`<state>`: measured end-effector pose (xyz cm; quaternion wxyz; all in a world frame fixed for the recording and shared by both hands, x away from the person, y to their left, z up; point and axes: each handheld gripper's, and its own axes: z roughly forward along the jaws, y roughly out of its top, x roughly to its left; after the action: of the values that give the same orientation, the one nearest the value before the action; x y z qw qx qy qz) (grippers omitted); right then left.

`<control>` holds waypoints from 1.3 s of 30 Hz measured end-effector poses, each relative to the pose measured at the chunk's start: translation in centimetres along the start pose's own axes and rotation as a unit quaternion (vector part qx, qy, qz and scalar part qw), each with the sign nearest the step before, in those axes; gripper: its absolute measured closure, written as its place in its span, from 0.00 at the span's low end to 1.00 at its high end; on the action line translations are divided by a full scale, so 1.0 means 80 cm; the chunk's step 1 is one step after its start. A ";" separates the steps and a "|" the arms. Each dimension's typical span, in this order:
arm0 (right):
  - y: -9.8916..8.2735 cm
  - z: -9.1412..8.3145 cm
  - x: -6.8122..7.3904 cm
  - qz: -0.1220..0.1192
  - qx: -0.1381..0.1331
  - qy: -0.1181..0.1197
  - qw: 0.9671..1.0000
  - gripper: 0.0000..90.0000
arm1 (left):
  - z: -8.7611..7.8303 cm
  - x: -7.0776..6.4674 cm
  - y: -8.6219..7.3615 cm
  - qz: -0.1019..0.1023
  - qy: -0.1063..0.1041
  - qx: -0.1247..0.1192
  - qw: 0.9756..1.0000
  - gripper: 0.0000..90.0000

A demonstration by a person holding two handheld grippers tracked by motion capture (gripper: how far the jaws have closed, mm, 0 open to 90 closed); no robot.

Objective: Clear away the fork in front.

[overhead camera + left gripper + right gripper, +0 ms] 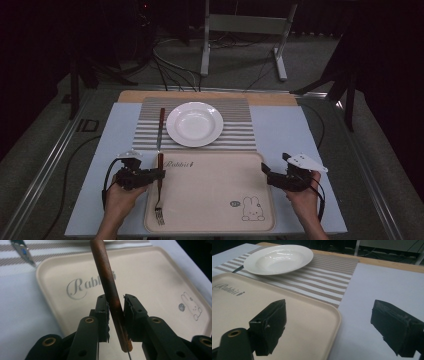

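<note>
The fork (pixel 159 192) handle is held between the nearly closed left gripper (pixel 116 315) jaws; it should be lowered flat onto the tray (pixel 220 200) before release.

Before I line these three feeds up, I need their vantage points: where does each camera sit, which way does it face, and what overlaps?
High view: above the person's side, facing forward and down on the tray, plate and fork; both forearms, left gripper and right gripper show.
Left gripper view: rides the left gripper, looking along its jaws around the fork handle, over the tray.
Right gripper view: rides the right gripper, facing tray, plate and striped placemat; jaws wide apart.
Shared: the gripper views both show the tray's "Rabbit" lettering.
</note>
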<state>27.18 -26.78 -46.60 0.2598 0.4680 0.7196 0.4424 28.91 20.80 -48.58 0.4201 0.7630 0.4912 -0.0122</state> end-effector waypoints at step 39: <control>-0.012 -0.026 -0.012 0.012 -0.011 -0.018 1.000 0.15 | -0.082 -0.003 0.010 0.030 0.129 -0.221 0.966 0.17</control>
<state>25.52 -28.65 -46.54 0.2726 0.4810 0.7044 0.4452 26.81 24.76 -43.78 0.5117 0.6606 0.5085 0.2082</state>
